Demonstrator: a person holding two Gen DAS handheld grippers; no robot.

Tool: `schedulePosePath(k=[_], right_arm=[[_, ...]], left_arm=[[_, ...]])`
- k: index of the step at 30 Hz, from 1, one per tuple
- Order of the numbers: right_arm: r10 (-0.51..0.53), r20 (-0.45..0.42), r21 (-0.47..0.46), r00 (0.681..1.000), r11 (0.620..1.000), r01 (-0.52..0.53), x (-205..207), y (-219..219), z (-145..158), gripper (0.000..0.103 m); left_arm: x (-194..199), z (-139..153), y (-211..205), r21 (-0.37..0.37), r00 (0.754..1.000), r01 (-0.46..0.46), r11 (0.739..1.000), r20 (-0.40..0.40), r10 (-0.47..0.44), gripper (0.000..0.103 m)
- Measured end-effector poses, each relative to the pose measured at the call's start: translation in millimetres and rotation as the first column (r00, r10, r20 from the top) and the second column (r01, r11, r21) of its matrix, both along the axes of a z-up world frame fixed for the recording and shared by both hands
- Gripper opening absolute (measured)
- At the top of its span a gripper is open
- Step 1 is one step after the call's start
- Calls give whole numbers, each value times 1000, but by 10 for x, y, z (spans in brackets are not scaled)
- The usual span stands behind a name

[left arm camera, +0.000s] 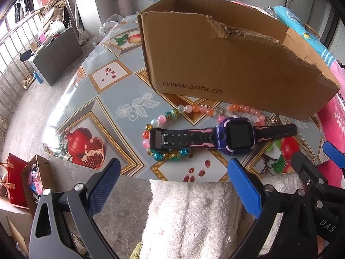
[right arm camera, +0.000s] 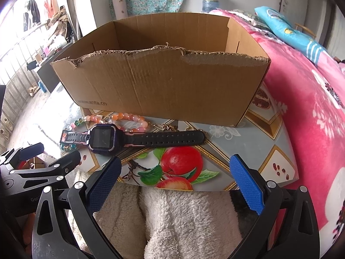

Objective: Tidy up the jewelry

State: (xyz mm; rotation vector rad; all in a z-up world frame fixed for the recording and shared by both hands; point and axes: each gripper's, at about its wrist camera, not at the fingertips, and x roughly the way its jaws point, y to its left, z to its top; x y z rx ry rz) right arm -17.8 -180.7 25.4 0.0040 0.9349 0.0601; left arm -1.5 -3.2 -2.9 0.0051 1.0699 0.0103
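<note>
A purple and black smartwatch lies flat on the fruit-patterned table, its strap stretched left and right. Under and behind it lie a multicoloured bead bracelet and an orange and pink bead string. A thin gold chain rests beside the beads. An open torn cardboard box stands just behind them. My left gripper hovers open at the table's near edge, in front of the watch. My right gripper is open too, near the apple print, right of the watch.
A fluffy white garment fills the space below both grippers. A pink floral blanket lies right of the table. Left of the table the floor drops away, with a dark cabinet and paper bags.
</note>
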Motion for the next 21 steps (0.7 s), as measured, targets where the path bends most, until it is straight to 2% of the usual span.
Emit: schedulePosePath(k=[21], right_arm=[[-10, 0, -12, 1000, 1000, 10, -8, 24, -26, 96]], left_arm=[[-1, -12, -17, 3, 1000, 2, 1000, -3, -2, 97]])
